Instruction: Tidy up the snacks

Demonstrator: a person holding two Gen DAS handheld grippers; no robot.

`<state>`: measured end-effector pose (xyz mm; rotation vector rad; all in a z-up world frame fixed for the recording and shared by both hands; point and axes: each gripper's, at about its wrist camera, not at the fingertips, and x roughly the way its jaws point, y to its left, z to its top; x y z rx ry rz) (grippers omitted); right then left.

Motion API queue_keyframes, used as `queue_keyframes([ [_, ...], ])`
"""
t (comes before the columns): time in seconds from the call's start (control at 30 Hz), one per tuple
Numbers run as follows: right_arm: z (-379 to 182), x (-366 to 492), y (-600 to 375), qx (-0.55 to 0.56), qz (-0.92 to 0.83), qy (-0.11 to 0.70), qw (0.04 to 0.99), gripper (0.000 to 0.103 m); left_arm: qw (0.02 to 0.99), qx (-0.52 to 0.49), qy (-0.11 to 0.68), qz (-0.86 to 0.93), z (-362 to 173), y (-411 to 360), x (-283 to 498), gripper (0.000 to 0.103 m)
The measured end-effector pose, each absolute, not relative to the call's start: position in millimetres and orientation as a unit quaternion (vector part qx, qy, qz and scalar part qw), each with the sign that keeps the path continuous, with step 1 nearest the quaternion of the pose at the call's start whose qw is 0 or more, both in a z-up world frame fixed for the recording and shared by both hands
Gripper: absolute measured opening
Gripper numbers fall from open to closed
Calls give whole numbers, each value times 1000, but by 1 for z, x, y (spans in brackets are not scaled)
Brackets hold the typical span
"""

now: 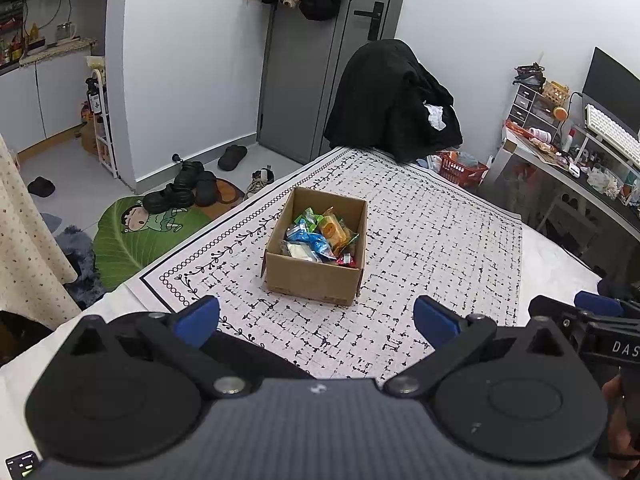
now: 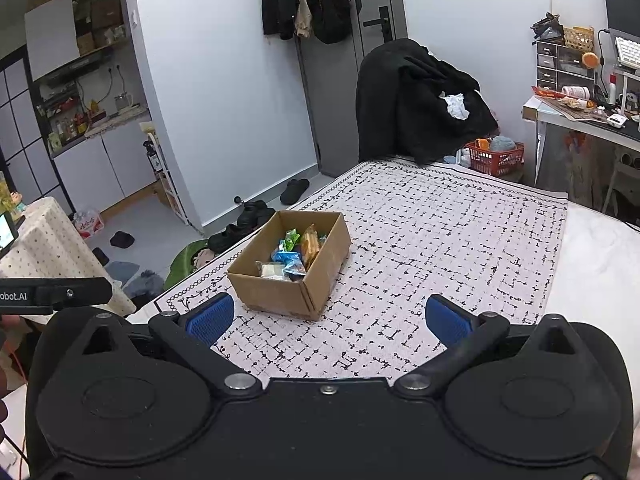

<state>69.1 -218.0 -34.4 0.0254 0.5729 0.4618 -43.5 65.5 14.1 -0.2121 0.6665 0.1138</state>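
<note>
My left gripper [image 1: 316,316] and right gripper [image 2: 328,320] spread wide, empty. Box [image 1: 316,276] ahead between fingers, snacks [image 1: 320,236] inside: light, crinkly, slippery; I'd pinch wrapper edges.

One open-topped brown cardboard box [image 1: 316,276] stands upright on the patterned cloth, nearer the cloth's bordered edge than its middle. Its walls are plain corrugated board and all four stand straight. In the right wrist view the box [image 2: 280,292] presents one corner toward the camera.

The snacks [image 1: 320,236] lie loose inside the box, piled against one another below the rim. Visible among them: an orange packet [image 1: 335,229] lying tilted, green packets [image 1: 307,216] toward the far wall, blue packets [image 1: 310,240] in the middle, a pale clear-wrapped packet [image 1: 299,251] near the front wall, and a small red wrapper [image 1: 347,259] at the front right corner. Printing on the wrappers is too small to read.
</note>
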Motion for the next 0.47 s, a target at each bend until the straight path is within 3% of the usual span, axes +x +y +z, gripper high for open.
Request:
queue_keyframes([
  [0.47,-38,73,-231,33,217,283,934,103,936,-86,335,56,14,61,-41,103],
])
